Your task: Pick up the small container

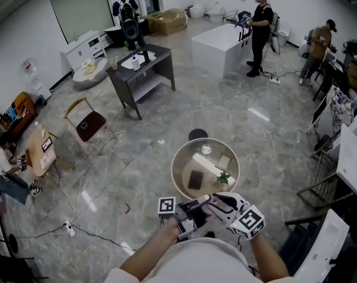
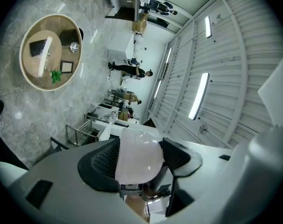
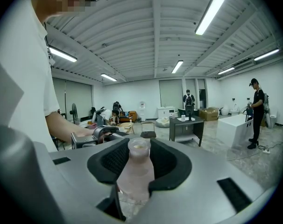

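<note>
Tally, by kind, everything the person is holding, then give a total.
2 grippers: left gripper, right gripper
1 small bottle, in the right gripper
1 pale rounded piece, in the left gripper
Total: 4

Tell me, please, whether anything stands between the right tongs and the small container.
Nothing visible does: the small container is clamped between the pads of the right tongs. The left tongs grip a pale rounded piece.
</note>
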Demonstrator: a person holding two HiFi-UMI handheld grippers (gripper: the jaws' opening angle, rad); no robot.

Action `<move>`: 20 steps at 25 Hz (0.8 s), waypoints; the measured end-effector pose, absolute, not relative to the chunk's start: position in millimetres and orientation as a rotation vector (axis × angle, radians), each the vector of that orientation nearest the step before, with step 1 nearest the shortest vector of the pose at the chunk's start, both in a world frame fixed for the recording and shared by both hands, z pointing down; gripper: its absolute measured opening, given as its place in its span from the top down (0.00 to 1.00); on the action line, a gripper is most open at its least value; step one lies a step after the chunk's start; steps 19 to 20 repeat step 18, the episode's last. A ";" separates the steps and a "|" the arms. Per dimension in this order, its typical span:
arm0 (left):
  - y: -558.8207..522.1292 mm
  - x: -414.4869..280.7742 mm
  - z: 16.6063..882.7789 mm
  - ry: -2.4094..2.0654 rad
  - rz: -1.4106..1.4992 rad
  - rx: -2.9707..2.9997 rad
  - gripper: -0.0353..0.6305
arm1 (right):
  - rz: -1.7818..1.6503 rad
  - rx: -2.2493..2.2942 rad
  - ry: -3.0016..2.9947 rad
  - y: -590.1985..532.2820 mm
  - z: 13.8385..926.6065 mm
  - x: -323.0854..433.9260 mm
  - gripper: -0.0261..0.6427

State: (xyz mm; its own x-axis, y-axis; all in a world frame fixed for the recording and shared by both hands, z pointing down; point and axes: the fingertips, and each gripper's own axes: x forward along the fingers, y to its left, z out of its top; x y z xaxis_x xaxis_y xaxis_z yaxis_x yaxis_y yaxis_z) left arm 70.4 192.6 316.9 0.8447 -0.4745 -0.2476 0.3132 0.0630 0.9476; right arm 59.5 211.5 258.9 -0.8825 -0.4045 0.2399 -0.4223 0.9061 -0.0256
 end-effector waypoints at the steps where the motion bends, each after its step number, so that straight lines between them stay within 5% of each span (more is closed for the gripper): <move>1: 192.6 69.4 315.9 -0.140 -0.600 1.384 0.50 | 0.112 0.624 -2.840 211.3 258.2 58.3 0.73; 20: 191.2 65.2 316.3 -0.154 -0.598 1.391 0.50 | 0.111 0.619 -2.840 210.3 257.2 55.0 0.73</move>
